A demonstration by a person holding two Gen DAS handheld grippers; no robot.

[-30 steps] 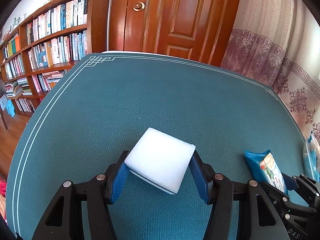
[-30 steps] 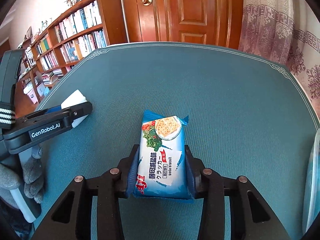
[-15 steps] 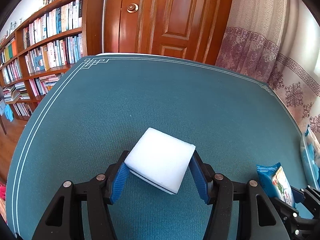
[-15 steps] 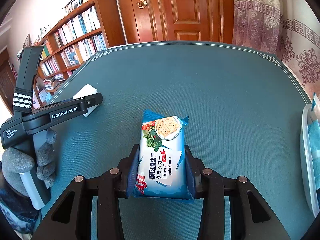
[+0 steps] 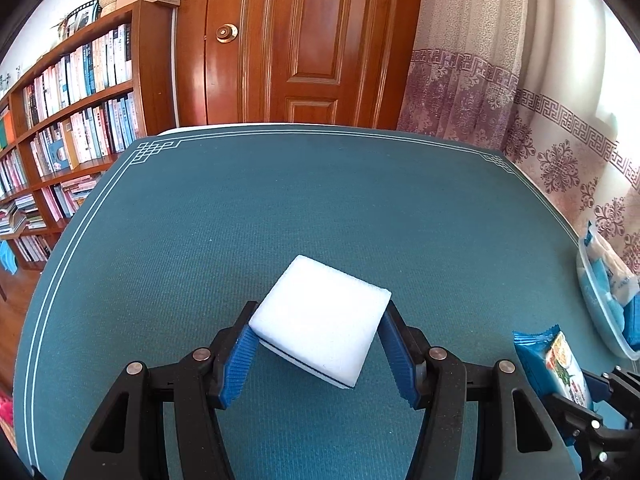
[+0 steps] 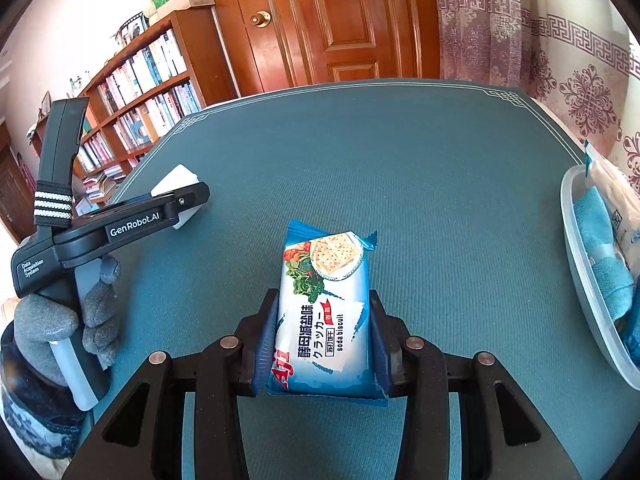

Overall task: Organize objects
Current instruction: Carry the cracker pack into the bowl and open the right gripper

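Teal cloth-covered tabletop, clear plastic bin at its right edge; right gripper jaws clamp blue soda biscuit packet, long axis forward, nearer the bin; left gripper jaws clamp white foam sponge block, farther left

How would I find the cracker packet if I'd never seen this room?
Look at the big teal table before the wooden door. The right gripper pinches a blue-and-white soda biscuit packet with a cracker picture; the left gripper's white foam block is plain.
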